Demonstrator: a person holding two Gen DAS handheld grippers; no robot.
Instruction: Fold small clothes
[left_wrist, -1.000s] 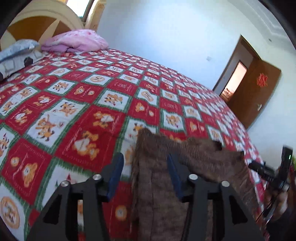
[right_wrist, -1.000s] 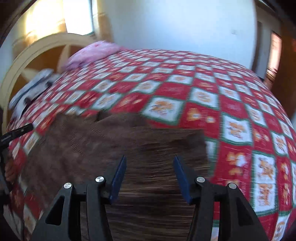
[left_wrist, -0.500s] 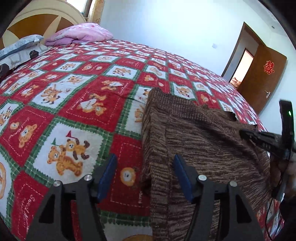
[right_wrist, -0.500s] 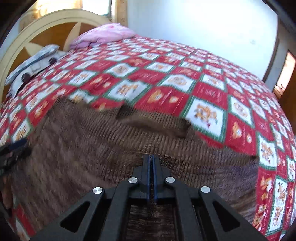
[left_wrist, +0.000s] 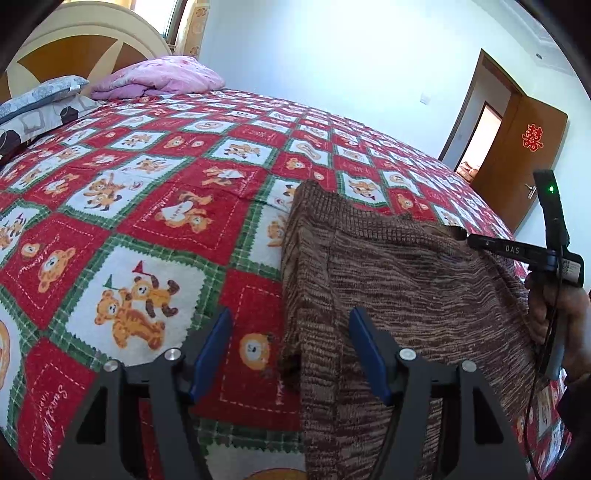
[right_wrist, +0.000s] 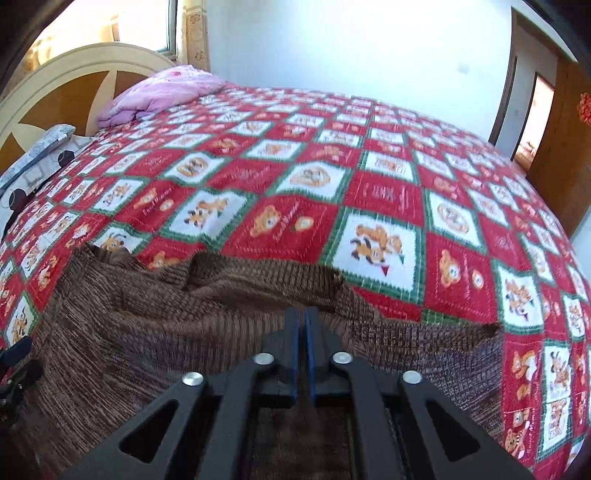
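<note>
Left wrist view, change: the left gripper (left_wrist: 288, 317) is lower and closer to the bedspread (left_wrist: 147, 221) than a second ago, and its blue pads are wider apart and opening further.
Left wrist view, fingers: apart. The left edge of the brown knitted garment (left_wrist: 406, 288) lies between them, nearer the right pad, and no pad presses on it.
Left wrist view, other side: a hand (left_wrist: 565, 314) holds the right gripper (left_wrist: 476, 242) with its tip at the far right corner of the garment. From here it is not possible to tell if that tip touches the cloth.
Right wrist view, change: the pads of the right gripper (right_wrist: 303, 317) were wide apart a second ago and fully together half a second ago. Now a thin gap shows and they are opening.
Right wrist view, fingers: almost together, with no cloth seen in the gap.
Meaning for the task: probably a short pinch on the cloth is just being released, so one fold looks laid and neither gripper has a hold for the next one yet.
Garment, place: flat on the near part of the bedspread (right_wrist: 369, 166), between the two grippers. The left gripper (right_wrist: 14, 354) shows at its left edge.
Garment, look: the brown knitted garment (right_wrist: 147, 325) is ribbed and streaked, broad and roughly rectangular. Its far edge is uneven, with a small sunken fold in the middle.
</note>
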